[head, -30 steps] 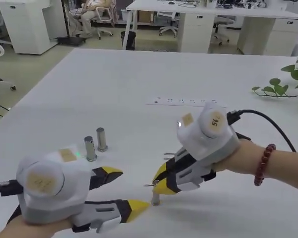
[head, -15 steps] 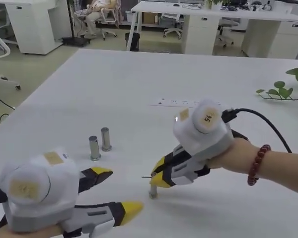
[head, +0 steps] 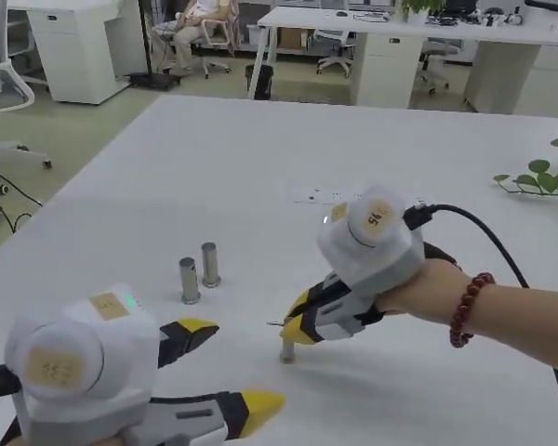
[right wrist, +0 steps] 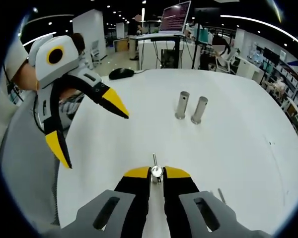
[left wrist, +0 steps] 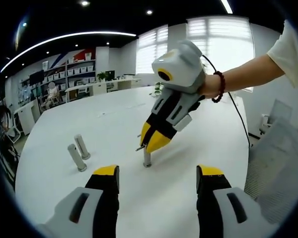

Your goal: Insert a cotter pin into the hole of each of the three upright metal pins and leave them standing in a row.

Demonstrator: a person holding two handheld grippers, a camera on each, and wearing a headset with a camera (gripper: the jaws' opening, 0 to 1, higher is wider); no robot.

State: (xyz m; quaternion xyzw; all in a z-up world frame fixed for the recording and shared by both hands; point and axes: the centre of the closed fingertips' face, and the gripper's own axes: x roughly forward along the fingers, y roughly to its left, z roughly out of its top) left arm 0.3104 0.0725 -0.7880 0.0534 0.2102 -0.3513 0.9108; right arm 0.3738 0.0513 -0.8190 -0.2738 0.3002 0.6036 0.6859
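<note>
Probably office: desks [head: 400, 20], swivel chairs [head: 336, 45].

1. Left tongs [head: 242, 364]: white-grey housing, black jaws tipped yellow, round tan sticker [head: 54, 367] on top.
2. Right tongs [head: 293, 332]: same colours; its sticker bears a number, possibly 56; black cable [head: 488, 232] at the rear.
3. Dark red bead bracelet [head: 468, 311]; white short sleeve [left wrist: 294, 42].

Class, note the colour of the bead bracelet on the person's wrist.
Dark red; the bracelet shows best in the head view.

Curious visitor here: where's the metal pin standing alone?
Head view, lower centre: the lone metal pin stands under the right tool, right of the two pins.
</note>
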